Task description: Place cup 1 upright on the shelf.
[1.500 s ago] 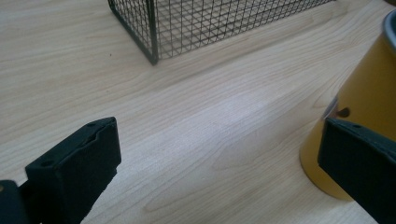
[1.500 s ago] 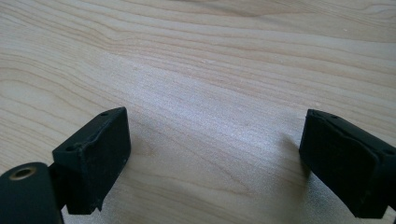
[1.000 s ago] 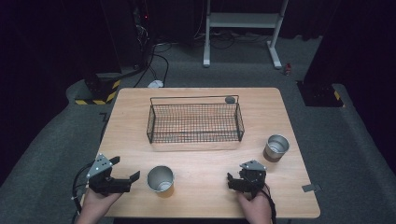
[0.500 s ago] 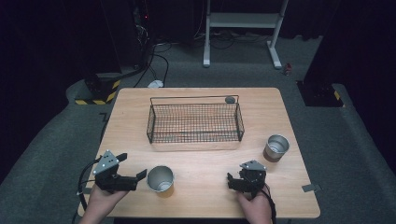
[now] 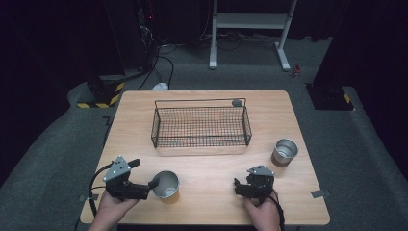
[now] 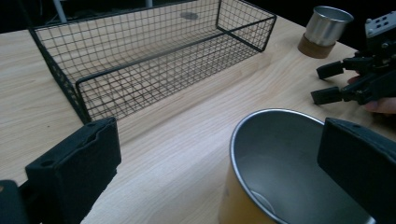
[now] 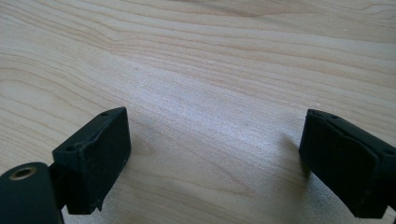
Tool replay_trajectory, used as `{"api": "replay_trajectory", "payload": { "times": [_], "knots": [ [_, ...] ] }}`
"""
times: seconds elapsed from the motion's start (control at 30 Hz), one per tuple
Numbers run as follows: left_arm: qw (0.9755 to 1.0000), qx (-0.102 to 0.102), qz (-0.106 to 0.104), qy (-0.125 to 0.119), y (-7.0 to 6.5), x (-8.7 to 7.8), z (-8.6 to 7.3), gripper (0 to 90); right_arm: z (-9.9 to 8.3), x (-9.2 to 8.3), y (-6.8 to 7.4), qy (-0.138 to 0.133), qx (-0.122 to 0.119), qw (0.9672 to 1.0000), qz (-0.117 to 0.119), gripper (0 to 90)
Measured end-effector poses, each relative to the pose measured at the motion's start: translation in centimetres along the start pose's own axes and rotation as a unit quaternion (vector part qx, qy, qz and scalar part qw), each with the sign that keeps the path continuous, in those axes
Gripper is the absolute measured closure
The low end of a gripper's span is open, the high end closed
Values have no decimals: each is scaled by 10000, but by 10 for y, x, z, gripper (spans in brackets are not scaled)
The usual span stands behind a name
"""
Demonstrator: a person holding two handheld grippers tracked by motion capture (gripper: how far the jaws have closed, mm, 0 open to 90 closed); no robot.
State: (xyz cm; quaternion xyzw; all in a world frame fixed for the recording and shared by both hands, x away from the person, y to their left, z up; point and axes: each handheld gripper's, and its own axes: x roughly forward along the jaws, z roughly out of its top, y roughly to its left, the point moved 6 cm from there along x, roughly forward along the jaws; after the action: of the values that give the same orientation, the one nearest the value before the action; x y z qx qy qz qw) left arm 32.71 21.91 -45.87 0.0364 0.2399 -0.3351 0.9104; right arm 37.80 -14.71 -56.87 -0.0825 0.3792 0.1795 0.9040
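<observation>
A: Where is the cup (image 5: pixel 166 185) right now?

B: It stands upright on the table (image 5: pixel 207 159), near the front edge on the left side, just beside the left tool (image 5: pixel 144 186). In the left gripper view the cup (image 6: pixel 285 172) sits low between the two black jaws, closer to one of them, and neither pad seems to press on it yet

A: So the left tool is not clamped?

B: No, its jaws stand wide apart around the cup. The right tool (image 5: pixel 240 186) also has its jaws apart, with bare wood between them, and it rests near the front edge on the right side

A: How do you think the cup will handle?

B: It looks like thin metal with a brown band around the outside, so I judge it light, stiff and empty. The polished wall may be slippery, and a light empty cup can tip or skate away if only one jaw pushes it. I would take hold across the wall just below the rim, or with one jaw inside and one outside

A: Anything else on the table?

B: A black wire basket (image 5: pixel 201 126) in the middle, well apart from the cup, and a second metal cup (image 5: pixel 285 152) to the right of it

A: Any label or writing?

B: I can read none on the cups, the basket or the tools
</observation>
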Motion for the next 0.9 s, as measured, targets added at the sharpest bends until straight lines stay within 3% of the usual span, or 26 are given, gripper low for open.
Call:
{"api": "replay_trajectory", "payload": {
  "times": [0.43,0.5,0.9],
  "knots": [
    [9993,203,-309,2,-26,7,1,1,0,0,0,0,-2,10000,1,90],
    [9991,145,-386,-16,-29,8,0,1,0,0,0,1,0,10000,0,90],
    [9986,278,-442,-57,-40,18,-5,1,0,0,0,0,-2,10000,0,90]
  ]
}}
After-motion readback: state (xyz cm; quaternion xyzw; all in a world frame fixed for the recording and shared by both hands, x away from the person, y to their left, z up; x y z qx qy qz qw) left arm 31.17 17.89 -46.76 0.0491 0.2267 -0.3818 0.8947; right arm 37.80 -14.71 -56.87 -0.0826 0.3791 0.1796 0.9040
